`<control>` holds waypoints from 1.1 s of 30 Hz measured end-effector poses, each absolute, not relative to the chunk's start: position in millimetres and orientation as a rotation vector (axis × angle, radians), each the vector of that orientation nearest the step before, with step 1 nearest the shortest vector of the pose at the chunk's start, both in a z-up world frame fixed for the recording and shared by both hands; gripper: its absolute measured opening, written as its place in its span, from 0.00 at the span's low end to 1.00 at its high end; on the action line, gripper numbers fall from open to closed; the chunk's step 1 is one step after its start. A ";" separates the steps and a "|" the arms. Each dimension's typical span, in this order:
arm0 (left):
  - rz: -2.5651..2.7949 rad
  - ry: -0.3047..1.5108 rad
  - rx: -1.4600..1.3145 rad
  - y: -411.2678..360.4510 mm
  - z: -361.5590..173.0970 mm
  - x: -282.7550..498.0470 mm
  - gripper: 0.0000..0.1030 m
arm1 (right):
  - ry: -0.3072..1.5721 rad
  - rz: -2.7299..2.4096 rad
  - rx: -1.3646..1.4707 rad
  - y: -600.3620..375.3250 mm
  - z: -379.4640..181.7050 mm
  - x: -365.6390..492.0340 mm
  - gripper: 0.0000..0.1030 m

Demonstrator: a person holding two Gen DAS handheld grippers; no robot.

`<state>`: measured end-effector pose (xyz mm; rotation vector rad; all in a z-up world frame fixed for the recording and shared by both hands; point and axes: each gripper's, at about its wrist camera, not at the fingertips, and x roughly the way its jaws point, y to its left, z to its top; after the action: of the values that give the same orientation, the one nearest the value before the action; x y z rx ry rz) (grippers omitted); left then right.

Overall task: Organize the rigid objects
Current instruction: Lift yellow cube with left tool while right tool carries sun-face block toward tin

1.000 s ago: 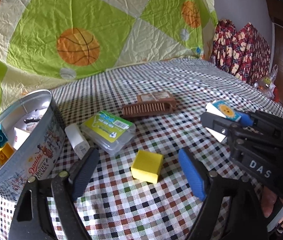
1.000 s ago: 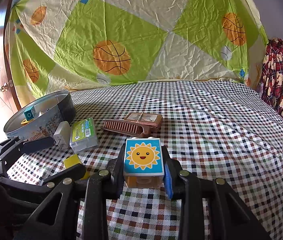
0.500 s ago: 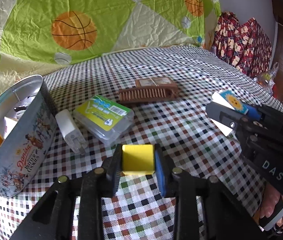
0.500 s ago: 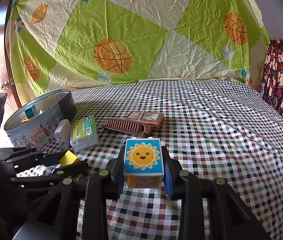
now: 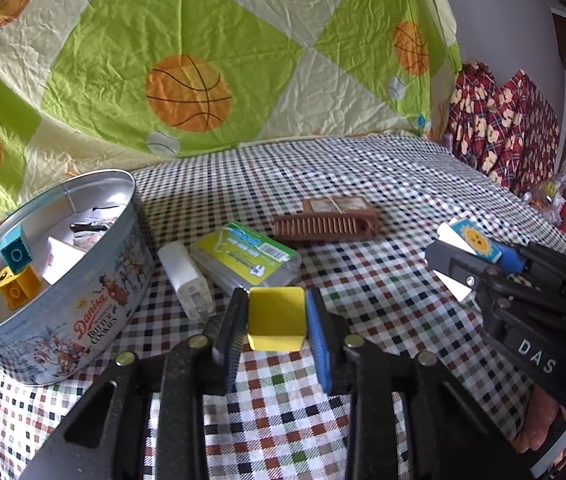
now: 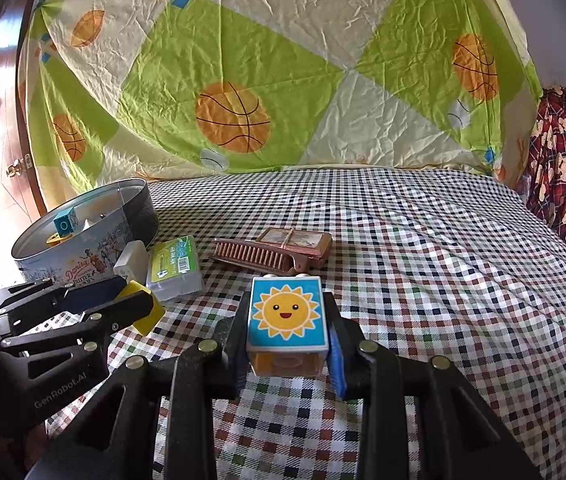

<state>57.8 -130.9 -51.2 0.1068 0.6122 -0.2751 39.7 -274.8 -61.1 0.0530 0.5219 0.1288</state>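
My left gripper point(image 5: 276, 322) is shut on a yellow block point(image 5: 276, 318) and holds it above the checked cloth, right of the round cookie tin point(image 5: 95, 312). The tin holds a teal brick point(image 5: 14, 249), a yellow brick point(image 5: 17, 288) and a white piece. My right gripper point(image 6: 287, 334) is shut on a block with a sun picture point(image 6: 287, 314), held above the cloth. In the right wrist view the left gripper point(image 6: 139, 306) shows at the left with the yellow block point(image 6: 149, 314). In the left wrist view the right gripper point(image 5: 471, 252) shows at the right with the sun block point(image 5: 477, 240).
On the cloth lie a white charger point(image 5: 185, 280), a clear box with a green label point(image 5: 249, 258) and a brown comb on a small case point(image 5: 325, 224). A basketball-print quilt point(image 5: 187, 92) hangs behind. Red patterned fabric point(image 5: 503, 128) is at the far right.
My left gripper closed on the yellow block and lifted it off the cloth, toward the tin. My right gripper keeps the sun block, nearly still.
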 end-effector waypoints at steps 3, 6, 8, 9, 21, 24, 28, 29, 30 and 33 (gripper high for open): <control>-0.258 0.590 0.093 -127.8 -49.0 56.2 0.28 | 0.518 0.129 0.045 -273.6 -60.6 39.1 0.33; -0.242 0.568 0.075 -123.5 -47.0 53.8 0.28 | 0.507 0.134 0.040 -273.0 -60.3 37.1 0.33; -0.232 0.556 0.066 -121.3 -46.0 52.5 0.28 | 0.502 0.135 0.035 -272.4 -60.2 36.3 0.33; -0.228 0.550 0.063 -120.1 -45.6 51.7 0.28 | 0.499 0.135 0.032 -272.1 -60.0 35.8 0.33; -0.195 0.505 0.034 -113.7 -42.4 46.4 0.28 | 0.472 0.147 0.022 -271.0 -57.8 31.7 0.33; -0.186 0.492 0.023 -111.6 -41.3 45.0 0.28 | 0.457 0.148 0.024 -271.9 -57.2 29.5 0.33; -0.179 0.480 0.014 -109.9 -40.5 43.1 0.28 | 0.441 0.151 0.025 -272.6 -56.5 27.7 0.33; -0.177 0.476 0.013 -109.5 -40.2 42.6 0.28 | 0.437 0.152 0.025 -272.7 -56.3 27.3 0.33; -0.176 0.472 0.013 -109.2 -40.0 42.2 0.28 | 0.432 0.153 0.024 -272.8 -56.1 26.8 0.33; -0.173 0.460 0.017 -109.8 -39.3 40.7 0.28 | 0.421 0.154 0.022 -272.8 -55.8 25.2 0.33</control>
<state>40.7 -109.8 -39.3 0.0173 0.4597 -0.1730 25.2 -272.8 -55.8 0.0221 0.4214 0.1537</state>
